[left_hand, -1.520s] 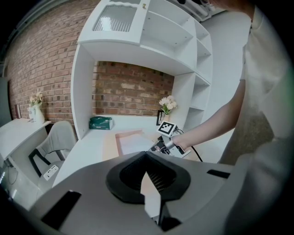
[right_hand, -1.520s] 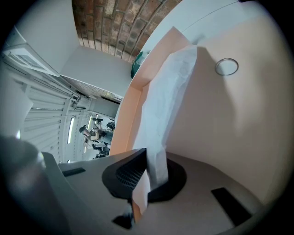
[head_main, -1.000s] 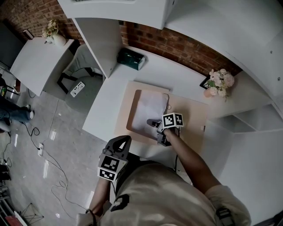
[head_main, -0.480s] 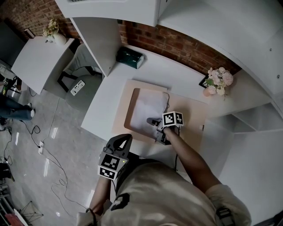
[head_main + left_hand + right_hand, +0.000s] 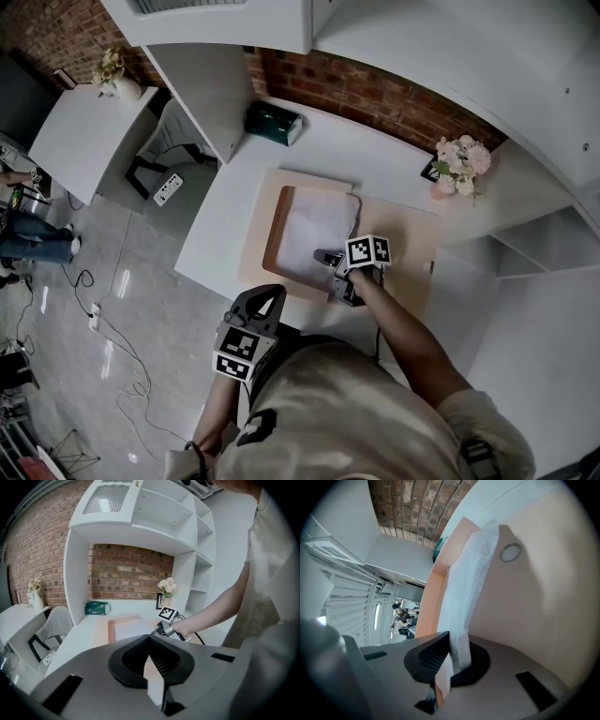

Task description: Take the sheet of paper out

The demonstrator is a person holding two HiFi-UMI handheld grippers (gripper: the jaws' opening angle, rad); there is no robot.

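The right tool is clamping the near edge of the sheet of paper, with its jaws closed on it. The sheet is lying in the open peach folder on the white bench, extending away from that tool. The left tool is hovering beyond the bench edge, jaws together, gripping nothing.

Soft, even light is falling over the desk, leaving only faint shadows. The floor is catching pale streaks of glare. Both gripper views are bulging at the edges and darkening into black corners, and the paper is blurring close to the lens.
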